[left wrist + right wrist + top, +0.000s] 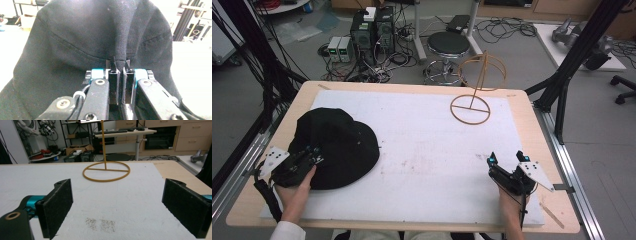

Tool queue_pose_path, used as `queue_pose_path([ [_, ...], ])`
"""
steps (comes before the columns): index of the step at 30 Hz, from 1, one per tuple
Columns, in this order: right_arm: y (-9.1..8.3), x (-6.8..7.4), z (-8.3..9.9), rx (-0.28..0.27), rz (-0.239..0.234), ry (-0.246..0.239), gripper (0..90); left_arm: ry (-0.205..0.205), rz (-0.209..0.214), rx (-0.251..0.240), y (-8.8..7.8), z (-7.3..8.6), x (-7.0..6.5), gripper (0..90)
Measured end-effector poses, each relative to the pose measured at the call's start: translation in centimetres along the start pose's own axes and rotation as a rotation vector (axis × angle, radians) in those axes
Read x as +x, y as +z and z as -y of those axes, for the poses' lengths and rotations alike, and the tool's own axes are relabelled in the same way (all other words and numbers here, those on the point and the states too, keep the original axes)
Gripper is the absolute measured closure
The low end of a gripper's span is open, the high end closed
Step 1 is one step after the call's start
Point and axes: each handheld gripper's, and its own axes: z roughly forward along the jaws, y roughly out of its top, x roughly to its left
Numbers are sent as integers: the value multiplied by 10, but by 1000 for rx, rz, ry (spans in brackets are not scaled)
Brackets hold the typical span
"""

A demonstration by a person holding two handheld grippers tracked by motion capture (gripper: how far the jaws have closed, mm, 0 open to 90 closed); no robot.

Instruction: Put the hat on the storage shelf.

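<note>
From the high view, a black hat [337,145] of soft cloth, round with a floppy brim, lies at the left edge of the worktop [522,107], on the white, slightly stained sheet [422,150] that covers the pale wood. The left tongs [312,156] meet the hat's near brim. The right tongs [507,159] rest near the front right corner. A stand [472,97] of thin yellowish rod, with a ring base and a looped top, stands toward the far right corner.

In the left gripper view the tongs [119,66] are closed on a pinched fold of the hat [82,37], a twill weave with stitched seams.

In the right gripper view the tongs [117,202] gape wide with nothing between their rough black pads [60,202]; the stand's [106,171] ring lies ahead.
</note>
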Motion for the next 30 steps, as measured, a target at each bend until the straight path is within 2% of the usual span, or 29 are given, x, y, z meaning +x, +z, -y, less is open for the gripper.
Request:
queue_pose_path([
  [3,-1,1,0,-2,-6,12,90,-4,10,-11,-3,-2,-3,870],
  [7,-1,3,0,0,-19,2,90,10,21,-31,-4,-7,-9,869],
  [9,-1,4,0,-7,-20,-16,90,18,34,-39,-2,-10,-12,869],
  [12,-2,6,0,-4,-22,-11,89,27,54,-27,1,-15,-17,869],
  [15,-4,7,-1,-17,-19,-7,90,29,69,-41,5,-19,-24,869],
  [17,-5,7,-2,-23,-20,-12,89,37,73,-54,8,-24,-28,869],
  [22,-5,7,-2,-23,-26,-8,90,26,94,-101,19,-40,-38,869],
  [30,-4,9,-2,-28,-41,-13,90,63,126,-118,42,-64,-55,868],
])
